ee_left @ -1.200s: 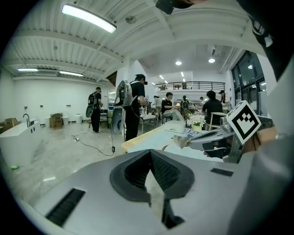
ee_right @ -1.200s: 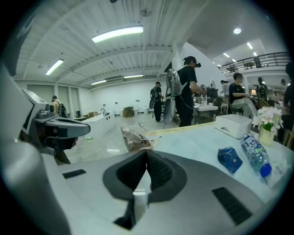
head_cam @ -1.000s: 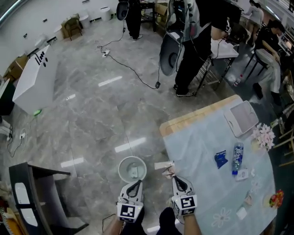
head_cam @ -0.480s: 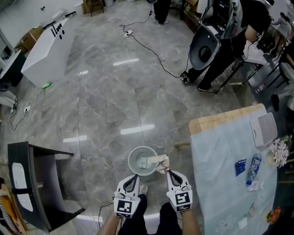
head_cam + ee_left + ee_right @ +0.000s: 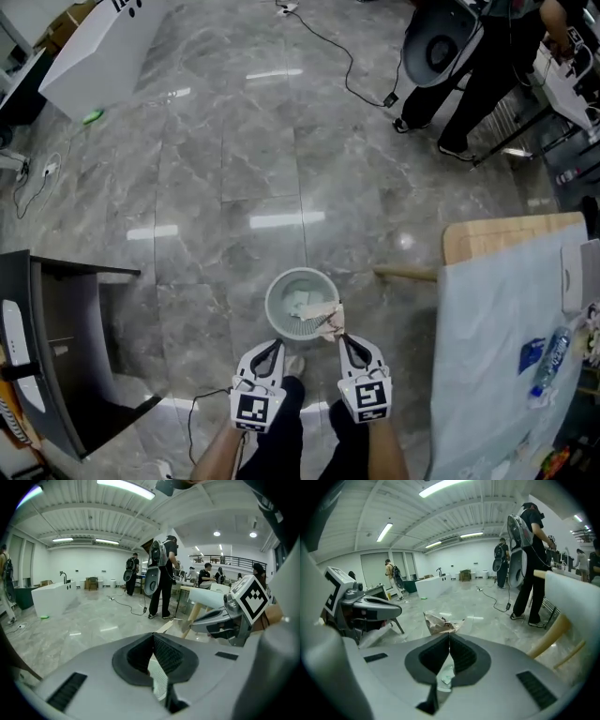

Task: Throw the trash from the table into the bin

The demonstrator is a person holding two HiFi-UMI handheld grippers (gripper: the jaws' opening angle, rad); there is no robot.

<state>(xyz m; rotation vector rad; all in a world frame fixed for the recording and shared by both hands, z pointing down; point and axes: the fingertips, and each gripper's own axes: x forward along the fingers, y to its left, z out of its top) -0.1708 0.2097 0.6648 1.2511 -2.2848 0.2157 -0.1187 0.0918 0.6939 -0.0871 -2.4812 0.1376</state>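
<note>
A round white bin stands on the grey floor with paper scraps inside. My right gripper is shut on a crumpled brown-and-white wrapper, which hangs over the bin's near right rim. The right gripper view shows the wrapper sticking out past the closed tips of that gripper. My left gripper is shut with nothing in it, just short of the bin's near rim; its closed tips show in the left gripper view. On the table lie a blue packet and a plastic bottle.
A wooden table leg juts out right of the bin. A black cabinet stands at the left, a white counter at the far left. A cable runs across the floor, and a person stands at the top right.
Both grippers have come down and moved from the table's corner to the bin. The wrapper, earlier beside the table edge, now hangs over the bin's rim.
</note>
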